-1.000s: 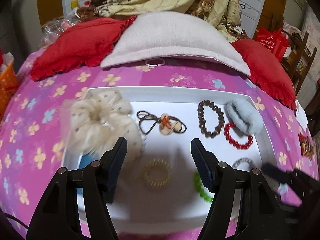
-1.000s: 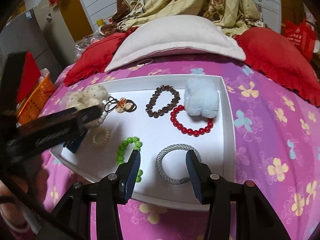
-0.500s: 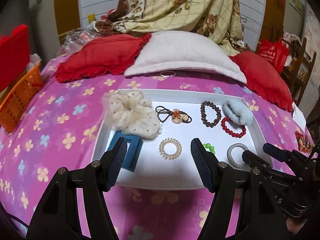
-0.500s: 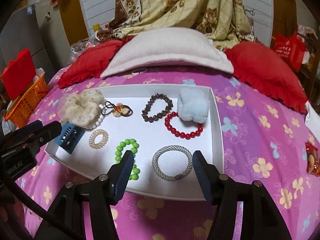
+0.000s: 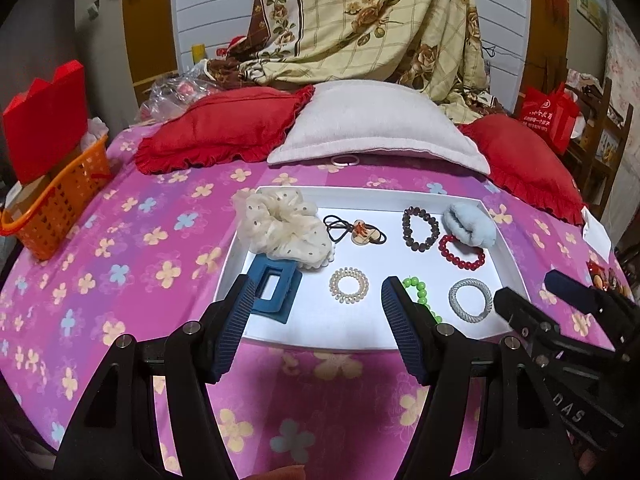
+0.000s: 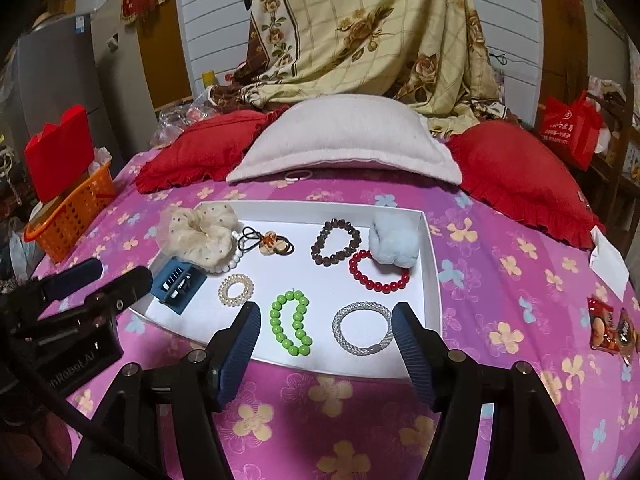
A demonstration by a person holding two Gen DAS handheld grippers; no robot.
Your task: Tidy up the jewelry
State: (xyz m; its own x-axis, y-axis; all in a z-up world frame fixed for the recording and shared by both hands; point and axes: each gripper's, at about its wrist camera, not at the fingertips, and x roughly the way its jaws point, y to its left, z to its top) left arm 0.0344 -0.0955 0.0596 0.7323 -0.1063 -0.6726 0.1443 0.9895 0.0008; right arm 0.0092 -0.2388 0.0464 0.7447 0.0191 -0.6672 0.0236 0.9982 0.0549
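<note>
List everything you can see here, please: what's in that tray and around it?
tray: 1, white, on the bedspread
scrunchie: 1, cream dotted, tray's far left
hair clip: 1, blue, tray's left edge
hair tie: 1, black with charm, beside the scrunchie
spiral tie: 1, pale, near the clip
bracelets: 4, brown, red, green, silver, tray's middle and right
fluffy scrunchie: 1, light blue, far right corner
pillows: 3, two red, one grey, behind tray
basket: 1, orange, left
left gripper: black, open, empty
right gripper: black, jaws opening, empty
</note>
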